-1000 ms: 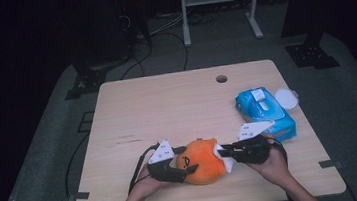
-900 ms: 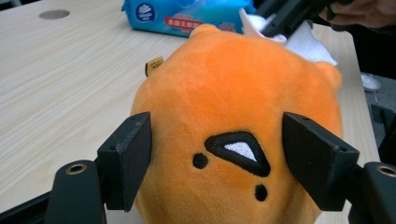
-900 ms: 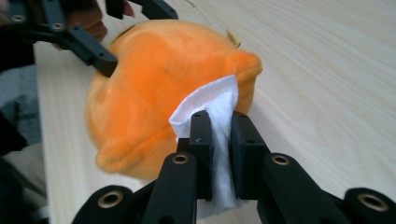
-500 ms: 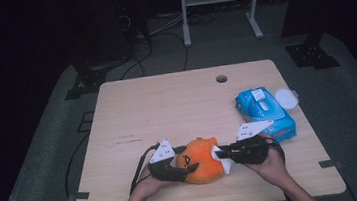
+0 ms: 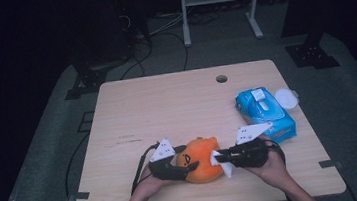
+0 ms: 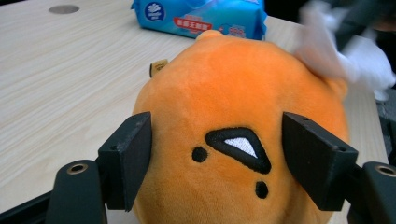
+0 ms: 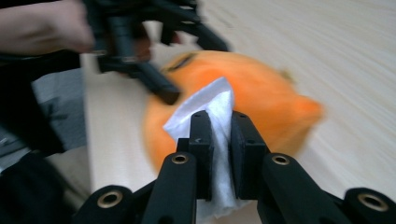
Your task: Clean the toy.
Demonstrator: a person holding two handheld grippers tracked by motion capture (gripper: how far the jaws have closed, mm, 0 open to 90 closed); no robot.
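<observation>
A: We note the orange plush toy (image 5: 203,160) sits on the table (image 5: 177,105) near its front edge, between both hands.

B: Left gripper (image 6: 217,158): we see its jaws pressed on either side of the toy's embroidered face and sinking into the plush; they have just been closing a little further on it.

A: Right gripper (image 7: 220,135): jaws narrow, clamped on a white wet wipe (image 7: 217,105). We see the wipe lying against the toy's side.

B: We record a blue wet-wipe pack (image 5: 265,113) on the table's right side, well apart from the toy, with a white round lid (image 5: 286,98) just beside it.
</observation>
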